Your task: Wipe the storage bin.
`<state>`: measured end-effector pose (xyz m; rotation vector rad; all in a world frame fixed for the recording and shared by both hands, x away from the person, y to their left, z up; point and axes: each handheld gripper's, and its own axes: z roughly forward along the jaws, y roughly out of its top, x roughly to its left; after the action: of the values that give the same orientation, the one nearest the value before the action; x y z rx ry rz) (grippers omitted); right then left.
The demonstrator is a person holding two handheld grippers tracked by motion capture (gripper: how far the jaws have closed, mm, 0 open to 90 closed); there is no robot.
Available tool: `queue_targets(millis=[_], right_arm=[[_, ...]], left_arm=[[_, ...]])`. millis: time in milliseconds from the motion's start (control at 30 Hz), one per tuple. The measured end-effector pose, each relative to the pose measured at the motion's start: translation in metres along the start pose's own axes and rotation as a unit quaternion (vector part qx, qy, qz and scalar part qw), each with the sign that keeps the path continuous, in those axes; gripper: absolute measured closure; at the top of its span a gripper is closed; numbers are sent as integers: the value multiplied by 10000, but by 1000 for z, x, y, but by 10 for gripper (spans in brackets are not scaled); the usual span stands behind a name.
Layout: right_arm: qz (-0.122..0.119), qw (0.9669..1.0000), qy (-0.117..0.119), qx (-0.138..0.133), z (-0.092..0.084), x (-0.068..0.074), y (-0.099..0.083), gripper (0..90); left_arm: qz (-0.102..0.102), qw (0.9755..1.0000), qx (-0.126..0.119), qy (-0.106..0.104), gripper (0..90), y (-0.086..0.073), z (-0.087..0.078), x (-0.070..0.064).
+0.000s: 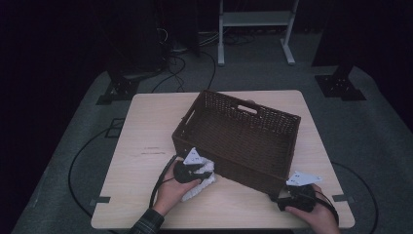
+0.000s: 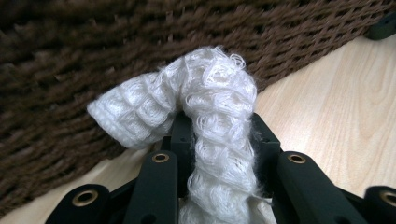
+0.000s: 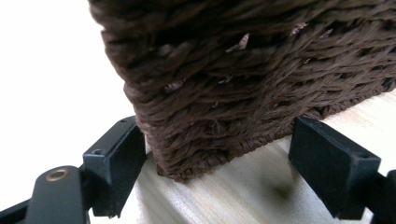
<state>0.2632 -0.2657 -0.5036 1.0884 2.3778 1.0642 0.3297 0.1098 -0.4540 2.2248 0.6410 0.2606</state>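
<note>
One white cloth (image 2: 215, 107), one wicker basket (image 1: 234, 131), two grippers

Black claws (image 2: 219, 140), brass rivets, grey plates, plaid sleeve (image 1: 146, 225)

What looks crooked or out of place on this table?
The wicker basket sits turned at an angle to the table edges. The white cloth lies bunched outside it, pinched by the left tool. Nothing looks spilled or broken.

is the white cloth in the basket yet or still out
Out: the white cloth is pinched in the left claw, on the table beside the basket.
</note>
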Motion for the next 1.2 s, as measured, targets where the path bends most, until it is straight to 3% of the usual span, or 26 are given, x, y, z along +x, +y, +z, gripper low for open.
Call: queue_targets(millis=[367, 567, 1200], right_arm=[[-2, 10000, -1, 0, 0, 0, 0, 183], [-3, 10000, -2, 0, 0, 0, 0, 183], [-1, 10000, -3, 1, 0, 0, 0, 183]], left_arm=[[3, 9989, -479, 8, 689, 13, -22, -3], [71, 9980, -621, -14, 690, 20, -27, -7], [30, 9997, -114, -197, 688, 9, 5, -6]])
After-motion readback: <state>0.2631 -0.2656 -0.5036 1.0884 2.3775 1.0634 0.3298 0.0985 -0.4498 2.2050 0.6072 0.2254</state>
